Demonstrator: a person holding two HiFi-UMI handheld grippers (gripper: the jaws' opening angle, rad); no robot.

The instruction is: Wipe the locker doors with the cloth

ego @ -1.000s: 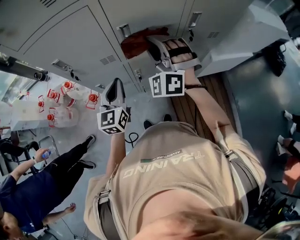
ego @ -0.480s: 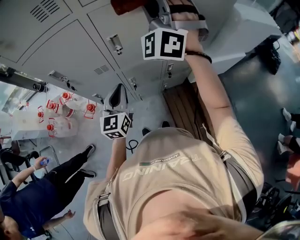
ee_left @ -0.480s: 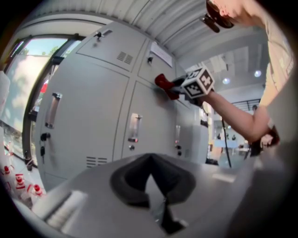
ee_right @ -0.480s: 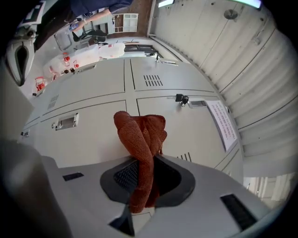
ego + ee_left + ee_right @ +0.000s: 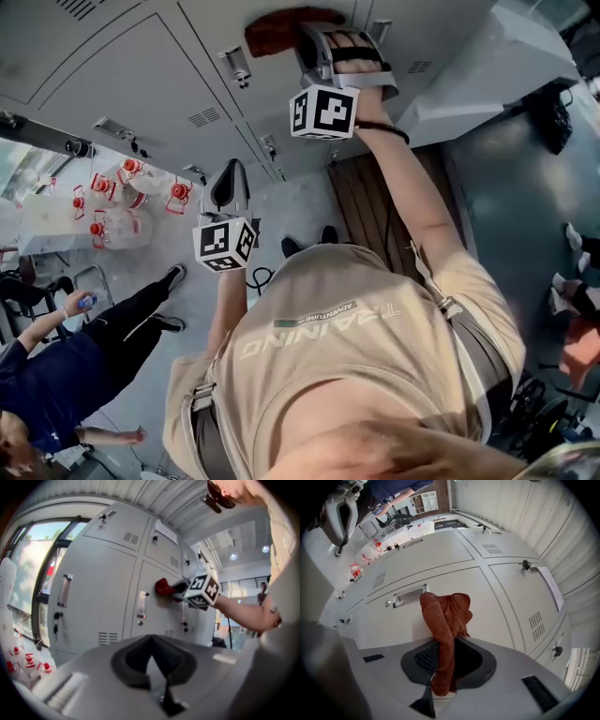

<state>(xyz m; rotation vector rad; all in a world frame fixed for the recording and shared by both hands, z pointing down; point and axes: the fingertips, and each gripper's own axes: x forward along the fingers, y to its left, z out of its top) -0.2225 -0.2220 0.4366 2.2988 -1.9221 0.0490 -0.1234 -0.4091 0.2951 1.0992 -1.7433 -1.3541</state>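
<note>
Now, w/ right gripper [image 5: 442,679] pinched on the cloth [image 5: 446,613], bunched against the locker door [image 5: 501,616] just right of its handle [image 5: 408,596], press flat & sweep overlapping passes; your left gripper [image 5: 153,665], jaws together & empty, hangs nearer.

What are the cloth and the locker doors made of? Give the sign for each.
The cloth looks like rust-red woven or knitted fabric, possibly microfibre: it has a nubby texture and limp folds. The doors are likely painted sheet metal, pale grey with a smooth satin finish: crisp seams and punched vent slots suggest it.
</note>
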